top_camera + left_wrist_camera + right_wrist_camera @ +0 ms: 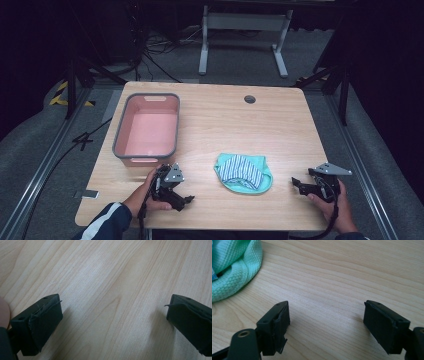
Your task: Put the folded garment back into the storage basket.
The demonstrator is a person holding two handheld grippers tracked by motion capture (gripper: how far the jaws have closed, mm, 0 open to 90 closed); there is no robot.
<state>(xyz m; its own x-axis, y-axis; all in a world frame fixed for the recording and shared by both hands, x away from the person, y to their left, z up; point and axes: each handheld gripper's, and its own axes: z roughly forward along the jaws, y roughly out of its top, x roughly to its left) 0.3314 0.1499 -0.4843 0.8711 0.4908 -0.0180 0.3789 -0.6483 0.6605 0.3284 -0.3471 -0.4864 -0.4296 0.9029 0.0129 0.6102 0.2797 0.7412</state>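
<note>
Looking down from the high view, a light wooden desk [215, 130] carries a pink tub with a grey rim [146, 128] at its left rear and a mint-green cloth with a blue-and-white striped panel [243, 173] crumpled near the front, a little right of centre. A round cable hole [249, 99] sits near the far edge. The left tongs [187, 199] are held in the person's left hand [150, 195] at the front, just before the tub and well left of the cloth, their jaws pointing right. The right tongs [296, 184] are in the right hand [334, 204] near the front right corner, jaws pointing left toward the cloth but apart from it. A dark sleeve with a white stripe [105, 222] covers the left forearm.

In the left gripper view, the left tongs [113, 312] stand wide open with bare wood grain between the two black jaws and nothing gripped; a sliver of the pink tub [3, 312] shows at the left edge.

In the right gripper view, the right tongs [327, 317] are likewise spread wide and empty above the desk, and the knitted mint cloth [235, 265] lies at the upper left, clear of the jaws.
</note>
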